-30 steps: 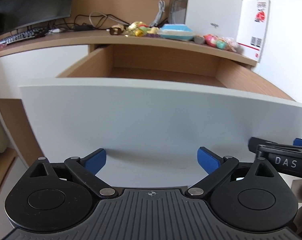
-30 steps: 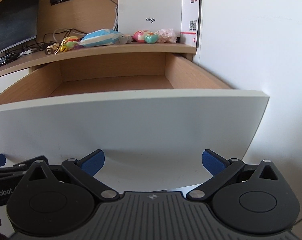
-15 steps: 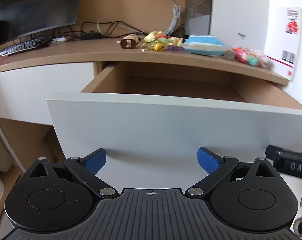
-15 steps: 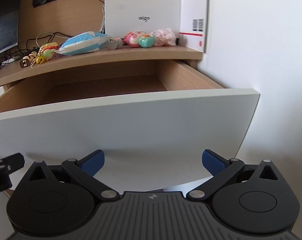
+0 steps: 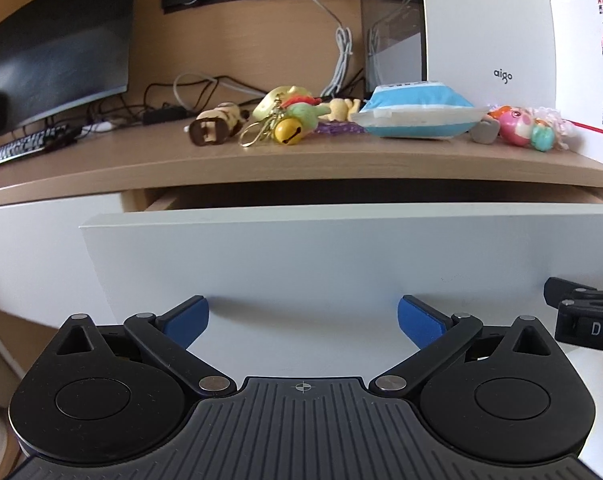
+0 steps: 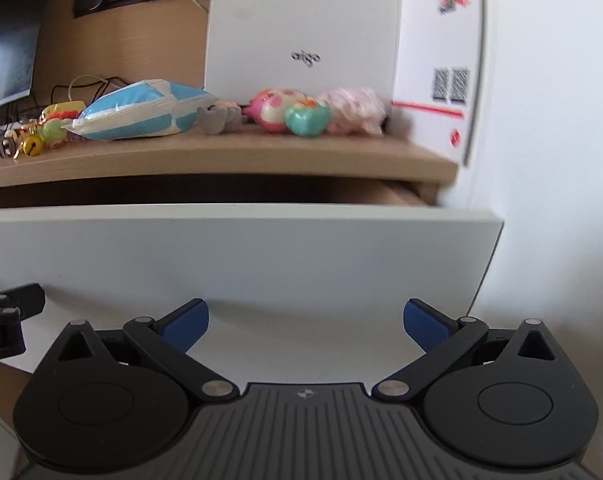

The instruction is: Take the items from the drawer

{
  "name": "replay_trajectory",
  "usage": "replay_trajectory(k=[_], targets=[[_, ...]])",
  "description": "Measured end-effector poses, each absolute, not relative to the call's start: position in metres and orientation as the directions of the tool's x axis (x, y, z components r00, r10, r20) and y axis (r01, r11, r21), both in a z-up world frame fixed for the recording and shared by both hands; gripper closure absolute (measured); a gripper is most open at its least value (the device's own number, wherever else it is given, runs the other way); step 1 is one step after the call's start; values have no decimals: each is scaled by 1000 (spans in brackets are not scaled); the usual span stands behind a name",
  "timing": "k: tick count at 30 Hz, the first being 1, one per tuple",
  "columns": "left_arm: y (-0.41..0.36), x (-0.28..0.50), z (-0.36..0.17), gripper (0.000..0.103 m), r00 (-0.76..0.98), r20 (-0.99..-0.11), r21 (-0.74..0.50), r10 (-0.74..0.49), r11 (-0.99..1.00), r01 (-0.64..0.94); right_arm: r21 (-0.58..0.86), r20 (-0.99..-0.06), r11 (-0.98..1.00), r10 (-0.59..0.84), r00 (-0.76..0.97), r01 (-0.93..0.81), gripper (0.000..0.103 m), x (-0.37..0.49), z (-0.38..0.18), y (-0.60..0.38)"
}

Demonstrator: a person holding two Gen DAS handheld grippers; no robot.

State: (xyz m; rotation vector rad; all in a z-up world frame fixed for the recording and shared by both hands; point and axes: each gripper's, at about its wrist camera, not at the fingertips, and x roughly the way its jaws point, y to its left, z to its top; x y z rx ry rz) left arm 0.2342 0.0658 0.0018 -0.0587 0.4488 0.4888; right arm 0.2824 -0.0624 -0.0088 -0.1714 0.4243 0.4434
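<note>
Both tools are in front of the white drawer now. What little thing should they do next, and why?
Probably push the drawer front the rest of the way shut. It is open only a crack under the desk top, the toys and blue packet already lie on the desk, and both the left tool and right tool are open, holding nothing, right at the panel.

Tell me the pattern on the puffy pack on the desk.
Blue and white stripes; clearest in the left wrist view.

The right gripper (image 6: pixel 304 322), blue pads spread wide, faces the white flat-fronted drawer (image 6: pixel 237 256). At 11 o'clock, a blue-and-white striped pouch (image 6: pixel 141 110) lies on the wooden desktop (image 6: pixel 221 154).
</note>
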Motion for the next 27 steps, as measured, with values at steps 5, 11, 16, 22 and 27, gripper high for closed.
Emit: replay_trajectory(k=[5,11,16,22,27], targets=[[71,253,1,0,787,-426,59,445,882,-467,-23,-429,893,396,812,-449,0,301,-14,-55],[83,276,2,0,783,-432,58,448,880,-472,58,-452,887,433,780,-458,0,332,-15,-48],[85,278,1,0,789,-423,62,447,882,-466,67,-458,870,462,759,-489,0,342,-19,-44],[86,271,6,0,787,-434,31,439,880,-474,25,-490,864,449,747,-503,0,340,-24,-32],[70,236,11,0,791,-442,37,422,890,-454,11,-490,860,449,747,-510,0,313,-15,-40]])
